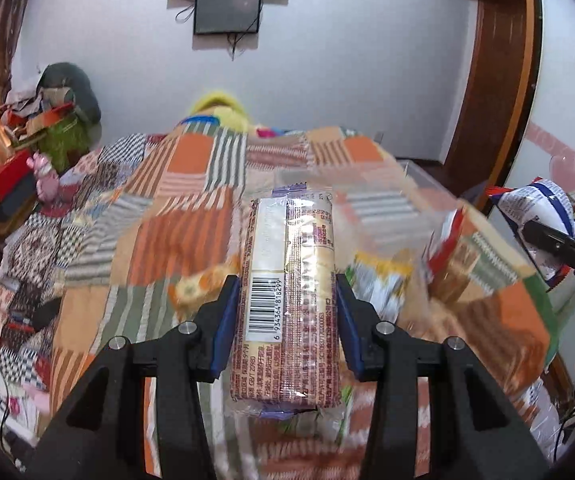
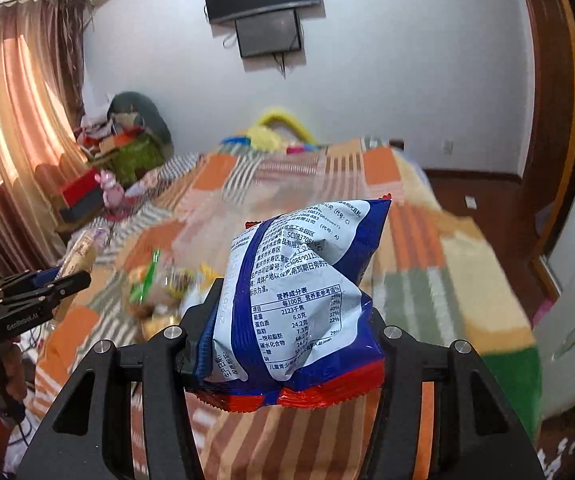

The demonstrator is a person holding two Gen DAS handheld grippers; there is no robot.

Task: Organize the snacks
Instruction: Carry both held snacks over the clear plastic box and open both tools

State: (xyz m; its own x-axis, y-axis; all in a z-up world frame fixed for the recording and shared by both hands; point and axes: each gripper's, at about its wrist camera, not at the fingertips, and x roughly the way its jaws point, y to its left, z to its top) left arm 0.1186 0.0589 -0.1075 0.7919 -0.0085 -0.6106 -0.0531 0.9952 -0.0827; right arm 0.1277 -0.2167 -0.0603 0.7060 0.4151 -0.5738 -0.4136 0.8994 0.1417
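Observation:
My left gripper [image 1: 287, 300] is shut on a long clear-wrapped biscuit pack [image 1: 289, 280] with a barcode, held above the patchwork bedspread [image 1: 167, 240]. It also shows at the left of the right wrist view [image 2: 75, 276], with the biscuit pack [image 2: 81, 252] in it. My right gripper [image 2: 287, 320] is shut on a white, blue and red snack bag [image 2: 299, 292], crumpled between the jaws. That bag [image 1: 535, 208] and the right gripper [image 1: 559, 240] show at the right edge of the left wrist view. More snack packets [image 1: 383, 280] lie blurred on the bed.
A clear plastic box [image 1: 419, 176] sits on the bed's far right. A heap of loose snacks [image 2: 159, 284] lies on the bedspread [image 2: 447, 264]. Boxes and a pink toy [image 1: 45, 176] stand at the left. A wooden door frame [image 1: 495, 80] is at the right.

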